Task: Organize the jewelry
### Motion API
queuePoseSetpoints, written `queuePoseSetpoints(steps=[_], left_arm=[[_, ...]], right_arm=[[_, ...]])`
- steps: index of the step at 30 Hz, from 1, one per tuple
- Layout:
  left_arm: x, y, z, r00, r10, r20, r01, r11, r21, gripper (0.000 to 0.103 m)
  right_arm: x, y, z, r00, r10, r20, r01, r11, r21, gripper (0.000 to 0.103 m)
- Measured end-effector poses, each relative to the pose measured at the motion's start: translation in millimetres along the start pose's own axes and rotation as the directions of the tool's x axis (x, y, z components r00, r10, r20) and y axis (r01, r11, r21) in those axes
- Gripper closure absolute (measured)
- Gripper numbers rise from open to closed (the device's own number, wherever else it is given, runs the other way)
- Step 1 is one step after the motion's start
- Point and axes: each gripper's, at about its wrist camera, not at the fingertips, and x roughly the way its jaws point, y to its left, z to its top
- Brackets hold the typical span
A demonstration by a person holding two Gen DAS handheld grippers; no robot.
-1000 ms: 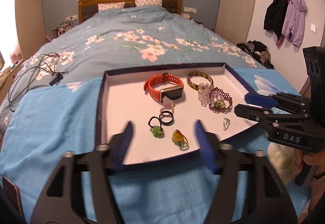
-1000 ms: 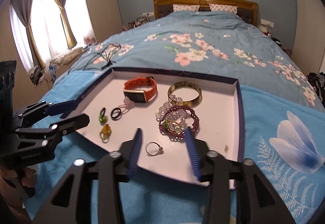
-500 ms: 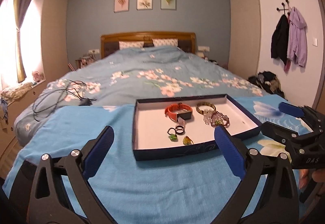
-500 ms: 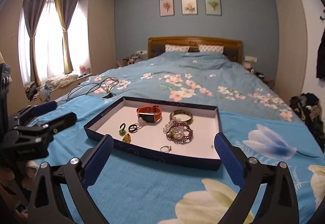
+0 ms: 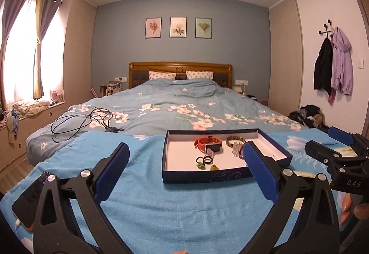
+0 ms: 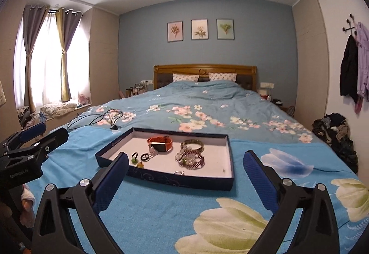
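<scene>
The navy tray (image 6: 161, 176) sits on the blue blanket (image 6: 161, 212), holding the jewelry — an orange watch (image 6: 160, 142) at its far side, bracelets (image 6: 191, 157) to the watch's right. Left gripper (image 5: 185, 172) and right gripper (image 6: 185, 174) hover short of the tray's near wall — fingers spread wide, holding nothing.

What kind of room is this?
A bedroom, most likely. A big bed with a wooden headboard and pillows fills it, curtains hang at the window, and coats hang on wall hooks.
</scene>
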Motion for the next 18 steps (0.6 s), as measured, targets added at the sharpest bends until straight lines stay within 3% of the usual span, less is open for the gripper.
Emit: queuePoseSetpoints(steps=[18], left_arm=[[-12,-7,3,1.0,-0.002,0.019,0.003,1.0,-0.021,0.006]], right_arm=[[-7,4,1,0.999,-0.002,0.035,0.001,1.0,0.009,0.007]])
